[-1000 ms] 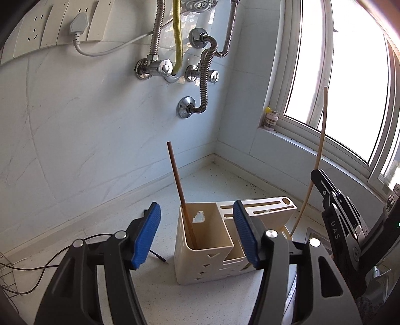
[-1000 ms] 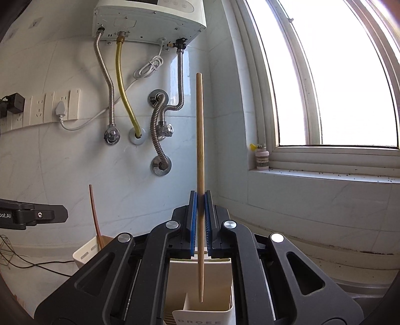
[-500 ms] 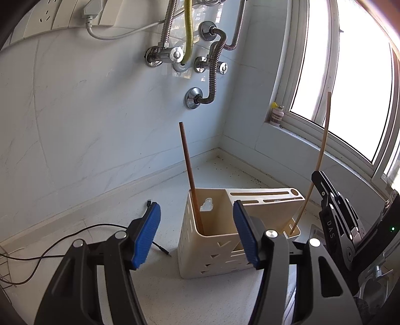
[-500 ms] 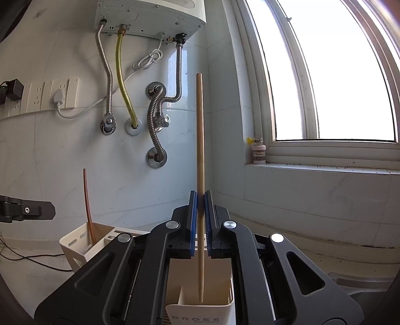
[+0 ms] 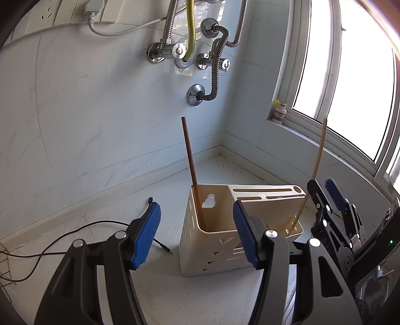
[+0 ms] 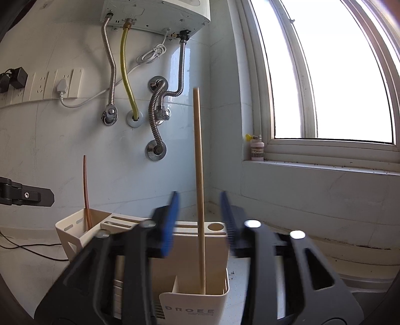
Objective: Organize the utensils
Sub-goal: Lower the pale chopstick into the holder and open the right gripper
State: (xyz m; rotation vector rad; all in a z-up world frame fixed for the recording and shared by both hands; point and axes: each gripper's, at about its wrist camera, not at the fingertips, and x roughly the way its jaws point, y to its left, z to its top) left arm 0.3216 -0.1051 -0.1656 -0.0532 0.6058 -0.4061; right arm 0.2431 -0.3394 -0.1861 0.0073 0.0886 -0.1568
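Observation:
A cream utensil holder [image 5: 207, 250] stands on the white counter near the corner. A dark brown chopstick [image 5: 191, 170] leans in its left compartment. My left gripper [image 5: 196, 205] hovers open in front of the holder with nothing between its blue pads. In the right wrist view a light wooden chopstick [image 6: 198, 175] stands upright in the holder's [image 6: 190, 310] near compartment. My right gripper [image 6: 199, 200] is opening around it, its blurred pads apart from the stick on both sides. The brown chopstick [image 6: 86, 190] shows at the far end.
Metal hoses [image 6: 157, 110] and a water heater [image 6: 155, 15] hang on the tiled wall behind. A small bottle [image 6: 257, 147] sits on the window sill at the right. A black cable [image 5: 75, 232] lies on the counter left of the holder.
The right gripper's jaws have parted and let go of the light chopstick, which now stands free in the holder. The left gripper stays open.

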